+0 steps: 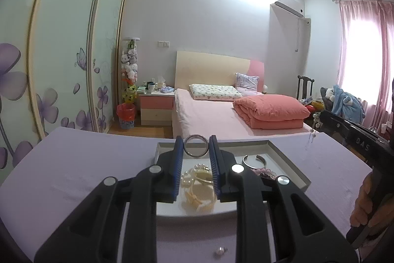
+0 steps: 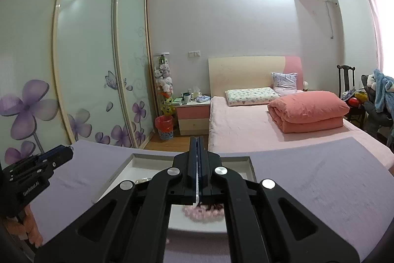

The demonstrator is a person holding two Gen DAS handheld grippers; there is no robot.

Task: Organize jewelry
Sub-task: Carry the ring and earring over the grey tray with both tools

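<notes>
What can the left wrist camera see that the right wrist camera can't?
Only the left wrist view shows the left tool pinching a silver ring, plus a pearl bracelet and an open silver bangle in the tray. Only the right wrist view shows the right tool shut, with something thin and pale in its jaws, and pink beads beneath. Both show the white tray on the purple table and the bed.
</notes>
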